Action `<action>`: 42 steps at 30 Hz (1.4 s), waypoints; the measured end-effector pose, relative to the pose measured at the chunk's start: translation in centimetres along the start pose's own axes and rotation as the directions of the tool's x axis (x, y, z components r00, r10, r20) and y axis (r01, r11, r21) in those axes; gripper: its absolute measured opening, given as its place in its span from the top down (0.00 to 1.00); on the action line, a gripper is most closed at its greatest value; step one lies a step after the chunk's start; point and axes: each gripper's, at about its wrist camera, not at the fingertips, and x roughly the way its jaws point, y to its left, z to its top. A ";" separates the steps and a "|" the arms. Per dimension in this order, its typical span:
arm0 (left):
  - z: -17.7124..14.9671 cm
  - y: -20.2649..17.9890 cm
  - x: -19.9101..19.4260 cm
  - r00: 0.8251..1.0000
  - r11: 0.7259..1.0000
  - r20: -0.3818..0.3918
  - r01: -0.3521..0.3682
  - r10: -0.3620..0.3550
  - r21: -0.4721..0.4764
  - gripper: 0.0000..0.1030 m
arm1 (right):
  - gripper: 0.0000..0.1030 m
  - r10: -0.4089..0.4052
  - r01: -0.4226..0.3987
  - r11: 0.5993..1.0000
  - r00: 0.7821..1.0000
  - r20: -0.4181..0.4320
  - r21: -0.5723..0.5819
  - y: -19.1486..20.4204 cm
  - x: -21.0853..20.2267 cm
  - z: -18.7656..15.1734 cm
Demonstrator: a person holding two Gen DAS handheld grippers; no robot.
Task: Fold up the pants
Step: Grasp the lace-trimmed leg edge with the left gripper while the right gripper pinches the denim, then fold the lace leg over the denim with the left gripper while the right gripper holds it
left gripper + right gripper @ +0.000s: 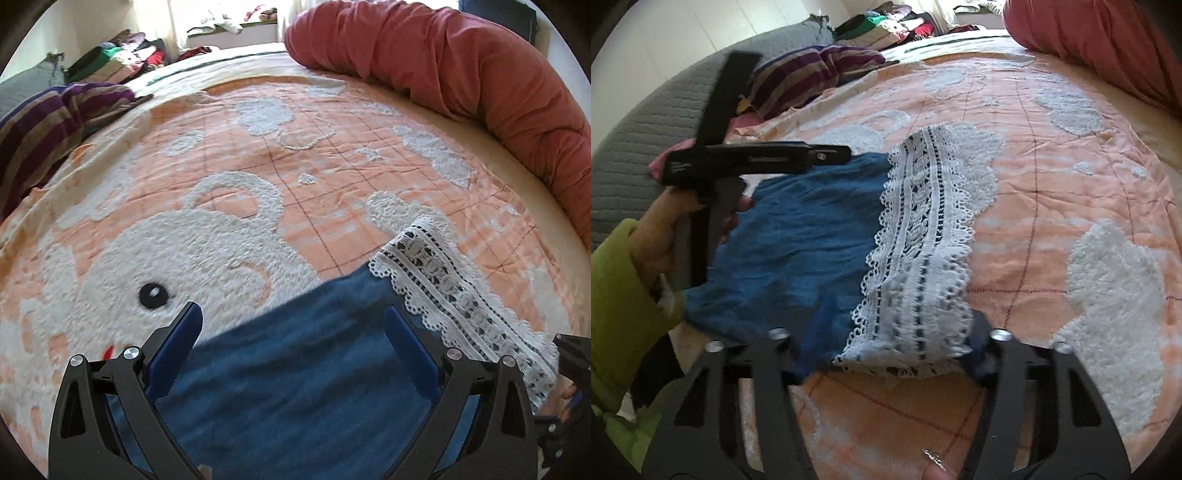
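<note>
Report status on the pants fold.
Left gripper open over pants. Right gripper at lace hem, grip unclear. Bedspread ahead unobstructed.

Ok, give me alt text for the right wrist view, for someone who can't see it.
Blue pants with a white lace hem lie on a peach blanket, the near edge between the right gripper jaws. At left a hand in a green sleeve holds the left gripper over the fabric.

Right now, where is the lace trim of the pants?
The lace trim runs along the blue pants' right edge, over the peach blanket, its near end reaching the right claw.
</note>
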 end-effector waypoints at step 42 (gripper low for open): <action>-5.7 7.8 -6.4 0.967 0.943 0.146 0.241 -0.211 -0.231 0.96 | 0.85 0.106 -0.111 0.914 0.994 -0.034 -0.391 15.3 1.9 3.5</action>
